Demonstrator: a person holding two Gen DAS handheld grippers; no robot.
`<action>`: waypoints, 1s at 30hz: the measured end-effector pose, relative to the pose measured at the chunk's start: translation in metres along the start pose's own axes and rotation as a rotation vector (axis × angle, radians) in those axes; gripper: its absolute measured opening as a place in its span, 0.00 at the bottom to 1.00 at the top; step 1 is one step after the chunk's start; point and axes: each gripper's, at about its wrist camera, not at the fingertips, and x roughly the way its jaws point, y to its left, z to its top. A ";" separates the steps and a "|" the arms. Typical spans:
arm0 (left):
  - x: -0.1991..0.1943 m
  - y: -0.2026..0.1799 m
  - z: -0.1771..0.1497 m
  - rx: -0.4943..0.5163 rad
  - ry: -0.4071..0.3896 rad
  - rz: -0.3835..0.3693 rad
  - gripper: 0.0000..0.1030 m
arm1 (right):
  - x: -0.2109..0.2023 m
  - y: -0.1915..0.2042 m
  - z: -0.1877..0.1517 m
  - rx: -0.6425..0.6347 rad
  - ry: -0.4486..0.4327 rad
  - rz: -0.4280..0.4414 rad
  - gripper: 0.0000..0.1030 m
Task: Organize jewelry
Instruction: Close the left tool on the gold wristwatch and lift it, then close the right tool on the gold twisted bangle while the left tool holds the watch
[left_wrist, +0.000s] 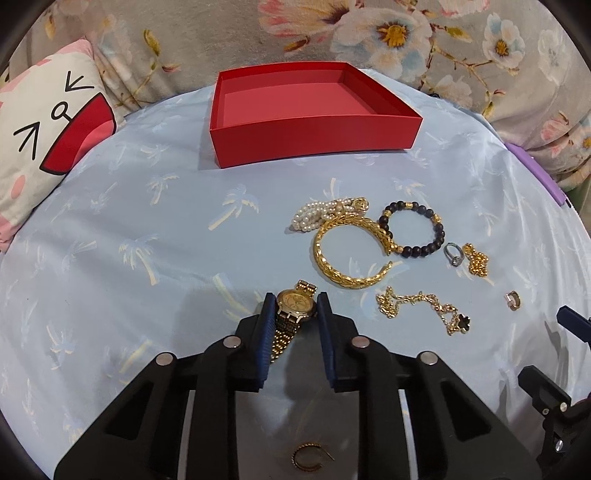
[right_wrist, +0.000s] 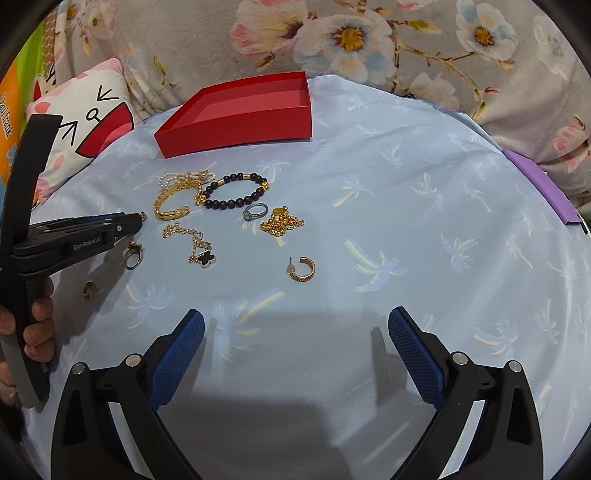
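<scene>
My left gripper (left_wrist: 295, 300) is shut on a gold watch (left_wrist: 295, 302), its blue pads pressing both sides of the case while the band trails back on the blue sheet. To its right lie a gold bangle (left_wrist: 332, 266), a pearl bracelet (left_wrist: 314, 216), a black bead bracelet (left_wrist: 424, 247), a silver ring (left_wrist: 455, 254), a gold chain clump (left_wrist: 478, 260) and a clover necklace (left_wrist: 424, 306). An empty red box (left_wrist: 314, 140) sits beyond them. My right gripper (right_wrist: 296, 314) stands open over bare sheet, just short of a gold hoop earring (right_wrist: 303, 269).
A cat-face pillow (left_wrist: 48, 129) lies at the left and a floral blanket (left_wrist: 406, 37) behind the box. A purple edge (left_wrist: 535, 166) marks the right side. A hand (right_wrist: 37, 325) holds the left gripper's handle. Small gold rings (right_wrist: 132, 254) lie beside it.
</scene>
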 end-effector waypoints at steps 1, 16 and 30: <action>-0.002 0.001 -0.001 -0.007 -0.002 0.001 0.21 | 0.000 0.000 0.000 0.000 -0.001 0.000 0.95; -0.065 0.045 -0.022 -0.190 -0.122 0.089 0.21 | -0.007 0.004 0.005 -0.037 -0.054 0.031 0.95; -0.069 0.041 -0.034 -0.171 -0.144 0.104 0.21 | 0.022 0.018 0.079 -0.055 -0.039 0.141 0.65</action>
